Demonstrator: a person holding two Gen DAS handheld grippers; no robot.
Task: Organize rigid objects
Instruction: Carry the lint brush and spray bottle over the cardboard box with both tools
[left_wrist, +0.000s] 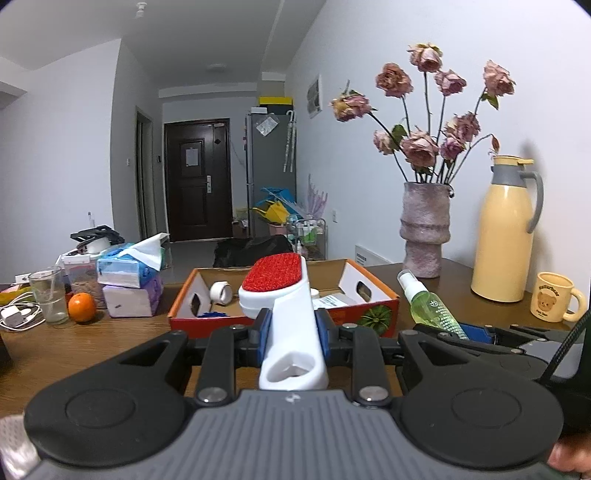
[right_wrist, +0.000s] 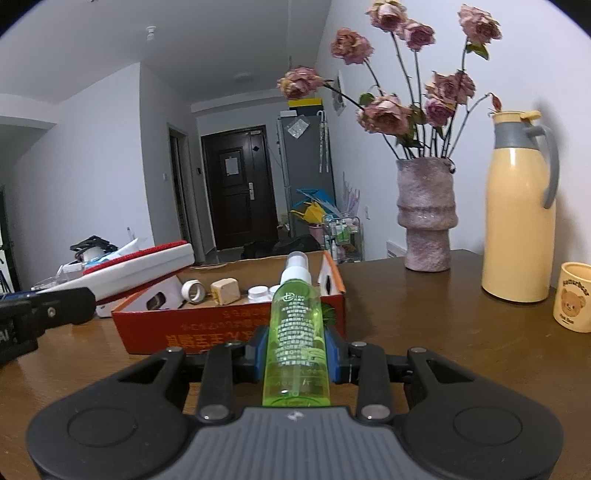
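Currently, a white lint brush is clamped in the left tongs, its red head held above the open cardboard box. A green spray bottle is gripped in the right tongs, just before that box on the wooden surface.

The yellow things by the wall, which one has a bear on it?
The small yellow mug at the far right shows a bear picture. The tall yellow jug beside it is plain, with a grey collar and handle.

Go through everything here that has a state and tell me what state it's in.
Left claw: shut on lint brush.
Right claw: shut on spray bottle, cap on.
Cardboard box: open.
Drinking glass: upright.
Thermos: lid closed.
Front door: shut.
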